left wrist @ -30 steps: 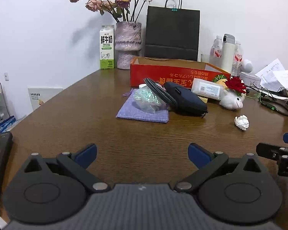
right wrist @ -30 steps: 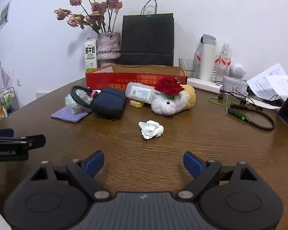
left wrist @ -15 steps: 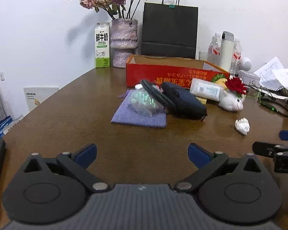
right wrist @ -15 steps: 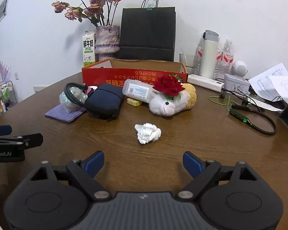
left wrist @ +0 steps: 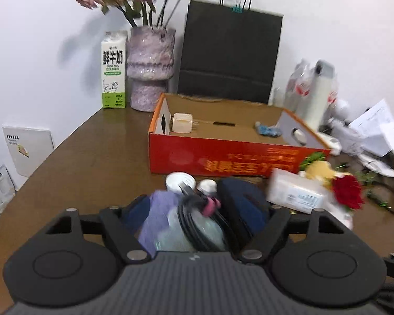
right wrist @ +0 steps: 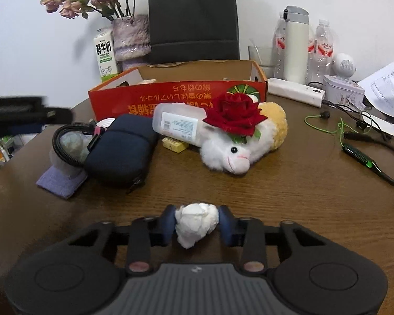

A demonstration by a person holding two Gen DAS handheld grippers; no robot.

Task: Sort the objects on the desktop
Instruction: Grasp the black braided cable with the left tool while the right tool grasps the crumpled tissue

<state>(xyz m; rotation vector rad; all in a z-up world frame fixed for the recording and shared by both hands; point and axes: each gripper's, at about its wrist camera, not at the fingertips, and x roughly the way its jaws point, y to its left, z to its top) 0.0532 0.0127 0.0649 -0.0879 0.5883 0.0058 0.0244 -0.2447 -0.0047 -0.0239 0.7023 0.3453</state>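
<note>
My right gripper [right wrist: 197, 223] is shut on a crumpled white paper ball [right wrist: 195, 221] low over the brown table [right wrist: 302, 197]. My left gripper [left wrist: 199, 220] is open and straddles a pile: a purple cloth pouch [left wrist: 157, 215], a clear plastic bag [left wrist: 194, 231], a black coiled cable [left wrist: 194, 210] and a dark blue zip case [left wrist: 244, 207]. The same pile shows in the right wrist view, with the case [right wrist: 120, 152] and pouch [right wrist: 60, 181]. The orange cardboard box [left wrist: 223, 160] stands behind, holding a white charger [left wrist: 182, 123].
A white plush sheep with a red rose [right wrist: 236, 141], a white bottle [right wrist: 181, 126] and a small yellow block [right wrist: 174, 144] lie before the box. Vase [left wrist: 149, 65], milk carton [left wrist: 113, 71], black paper bag [left wrist: 228, 55], bottles [right wrist: 296, 44], earphone cables [right wrist: 354, 147] and papers [right wrist: 386, 89] line the back and right.
My right gripper moved forward and closed on the paper ball. My left gripper moved forward over the pouch, bag and cable, staying open.
</note>
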